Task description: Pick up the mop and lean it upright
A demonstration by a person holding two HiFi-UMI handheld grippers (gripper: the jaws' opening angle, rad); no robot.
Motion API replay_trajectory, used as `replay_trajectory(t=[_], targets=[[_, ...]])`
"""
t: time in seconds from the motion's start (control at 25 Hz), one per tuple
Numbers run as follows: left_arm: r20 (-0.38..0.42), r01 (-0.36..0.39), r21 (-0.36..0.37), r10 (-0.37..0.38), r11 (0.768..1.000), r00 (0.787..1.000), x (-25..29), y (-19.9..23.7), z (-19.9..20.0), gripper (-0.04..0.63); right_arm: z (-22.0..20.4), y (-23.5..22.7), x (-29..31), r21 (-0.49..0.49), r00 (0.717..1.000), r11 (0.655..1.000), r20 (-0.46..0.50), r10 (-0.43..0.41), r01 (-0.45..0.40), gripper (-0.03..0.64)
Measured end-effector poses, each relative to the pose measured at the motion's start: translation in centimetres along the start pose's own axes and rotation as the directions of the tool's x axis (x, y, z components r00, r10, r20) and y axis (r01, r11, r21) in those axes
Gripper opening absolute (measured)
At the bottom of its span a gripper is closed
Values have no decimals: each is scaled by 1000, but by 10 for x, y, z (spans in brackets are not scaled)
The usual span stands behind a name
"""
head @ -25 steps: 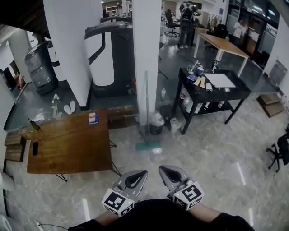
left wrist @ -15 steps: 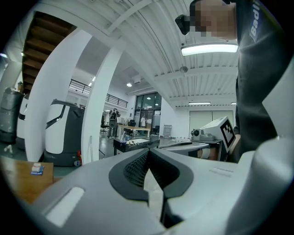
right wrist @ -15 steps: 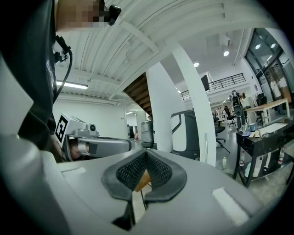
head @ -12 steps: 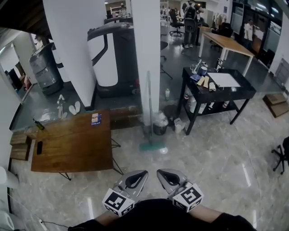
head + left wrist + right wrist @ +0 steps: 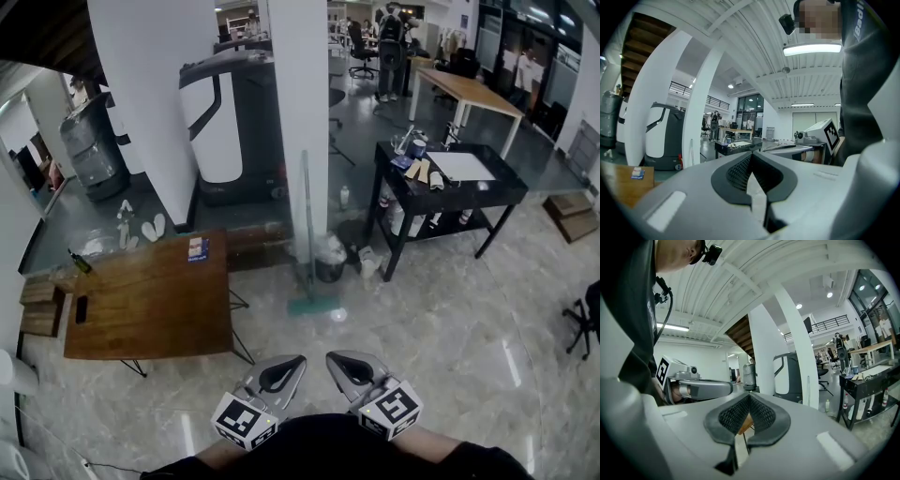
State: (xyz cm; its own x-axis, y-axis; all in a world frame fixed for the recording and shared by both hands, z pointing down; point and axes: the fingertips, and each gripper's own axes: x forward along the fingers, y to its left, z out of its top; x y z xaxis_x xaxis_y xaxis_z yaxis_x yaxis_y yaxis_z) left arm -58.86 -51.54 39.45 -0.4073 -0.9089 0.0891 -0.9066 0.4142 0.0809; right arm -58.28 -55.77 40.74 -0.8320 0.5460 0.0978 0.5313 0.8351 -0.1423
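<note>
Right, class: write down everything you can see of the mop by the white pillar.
The mop has a long, thin, pale handle and a flat teal head. It stands nearly upright and appears to lean against the white pillar. Its head lies flat on the glossy tiled floor. A small bin with a white liner sits just to its right. Nothing grips it.

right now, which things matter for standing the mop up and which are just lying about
Job:
mop, leaning on the white pillar
left tool and right tool, both shut, empty

Lying about:
wooden table
black bench
bin
slippers
</note>
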Motion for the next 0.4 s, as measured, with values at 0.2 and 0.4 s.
replay_trajectory(t=[0.2,0.4], targets=[[-2,-2,7,2,1000,1000,-3,-5,6,20,0,2,-4,2,1000,1000,1,-8,8,3],[9,12,10,-12,1000,1000,-6,-10,-2,18,1,5,-8,2,1000,1000,5,-9,9,3]])
